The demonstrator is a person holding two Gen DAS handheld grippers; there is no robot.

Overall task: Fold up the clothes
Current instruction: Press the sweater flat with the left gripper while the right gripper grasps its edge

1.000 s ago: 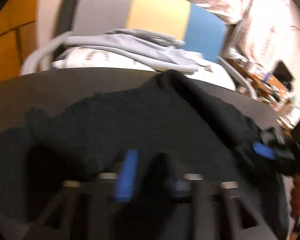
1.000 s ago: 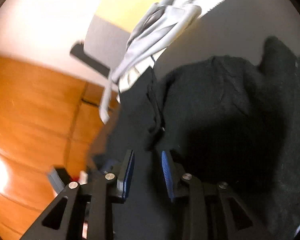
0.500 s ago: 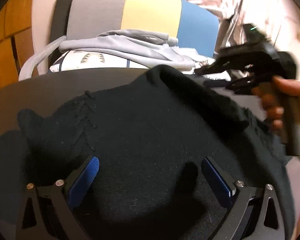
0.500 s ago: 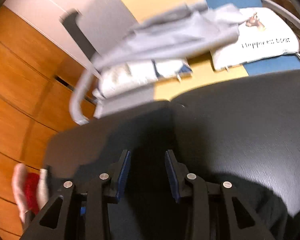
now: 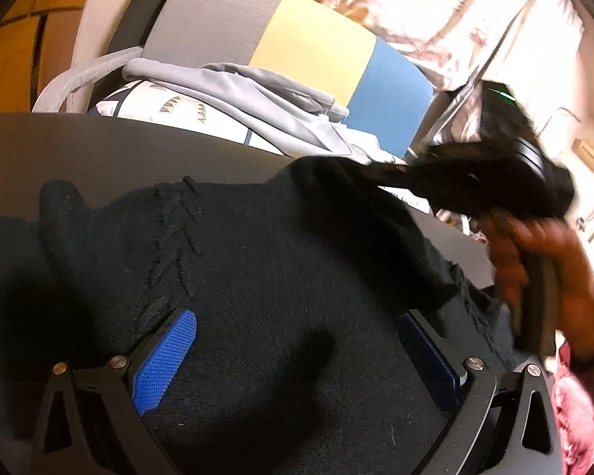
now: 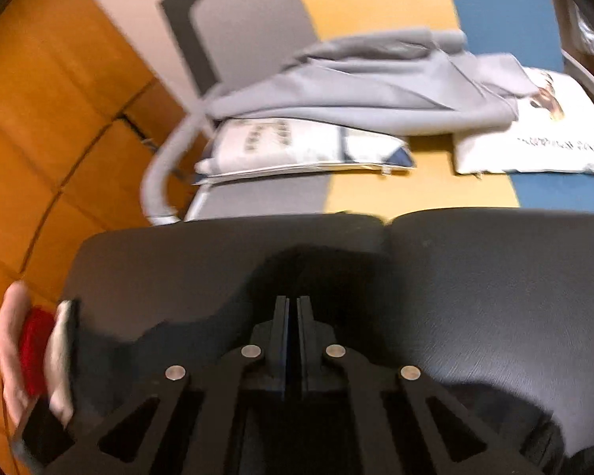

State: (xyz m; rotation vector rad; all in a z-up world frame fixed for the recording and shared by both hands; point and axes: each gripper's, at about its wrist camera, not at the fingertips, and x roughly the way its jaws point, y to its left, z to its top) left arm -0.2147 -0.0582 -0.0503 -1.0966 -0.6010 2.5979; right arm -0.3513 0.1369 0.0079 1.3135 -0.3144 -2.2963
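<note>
Nearest to the left hand-held gripper (image 5: 297,360), between its two blue-padded fingers, lies a black knitted sweater (image 5: 265,261). The jaws stand fully apart with nothing pinched; the knit only lies under the gap. The sweater is spread over a dark counter (image 5: 99,146) and fills most of the left wrist view, with a cable-like stitch line running ahead of the left finger.

To the right of this gripper and a little ahead, a hand (image 5: 542,261) holds the right hand-held gripper (image 5: 392,174), blurred, near the sweater's far right corner. In its own view, the right hand-held gripper (image 6: 292,308) has just snapped its jaws together; the pads meet with no visible gap. Whether they have caught a thin edge of fabric cannot be told: only bare dark counter (image 6: 495,277) shows ahead of them.

Judged from this, the step in hand is taking hold of the sweater's edges to make a fold. To do it well, the open left gripper should come down on a hem or side edge rather than the flat middle, and close on one layer. The right grip should be checked before lifting; if it is empty, it should reopen and retake the corner.

Beyond the counter's far edge stands a chair in grey, yellow and blue (image 5: 309,47), carrying a grey garment (image 5: 257,99) heaped on white printed cushions (image 6: 297,146). These are well apart from both grippers.
</note>
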